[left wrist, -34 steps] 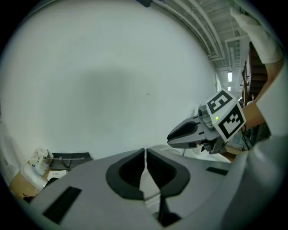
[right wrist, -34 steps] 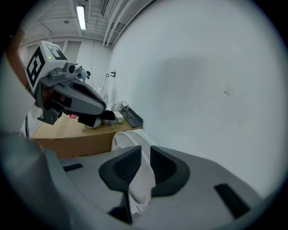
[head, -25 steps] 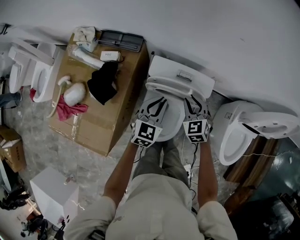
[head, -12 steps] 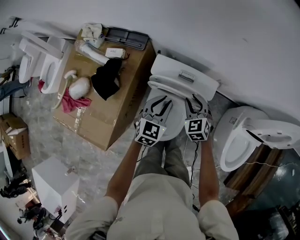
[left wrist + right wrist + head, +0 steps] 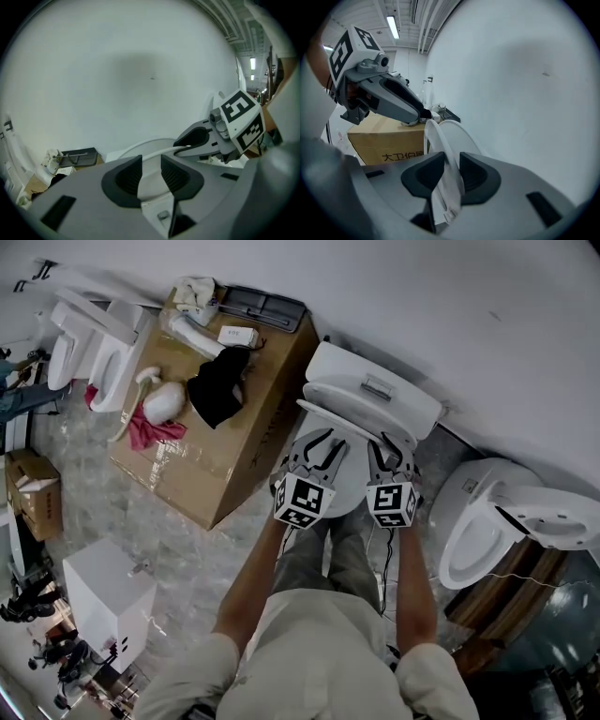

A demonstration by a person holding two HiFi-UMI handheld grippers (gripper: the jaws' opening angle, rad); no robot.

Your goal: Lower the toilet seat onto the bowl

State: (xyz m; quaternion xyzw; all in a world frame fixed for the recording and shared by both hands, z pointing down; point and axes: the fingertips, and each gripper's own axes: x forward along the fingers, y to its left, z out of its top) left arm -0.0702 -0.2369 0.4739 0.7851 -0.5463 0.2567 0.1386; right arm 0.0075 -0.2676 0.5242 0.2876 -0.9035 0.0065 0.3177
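left gripper (image 5: 151,172): jaws just widened, loose around toilet seat (image 5: 154,149) rim
right gripper (image 5: 451,174): jaws just tightened, pinched toilet seat edge
toilet seat: tilted up, not yet lowered
meaning: lowering likely left to right grip

A plain white wall (image 5: 469,315) meets a grey marbled floor (image 5: 178,540). A big cardboard box (image 5: 225,465) stands against the wall, with a white box (image 5: 108,601) and a small carton (image 5: 37,498) farther out. Tube lights (image 5: 393,27) line the ceiling.
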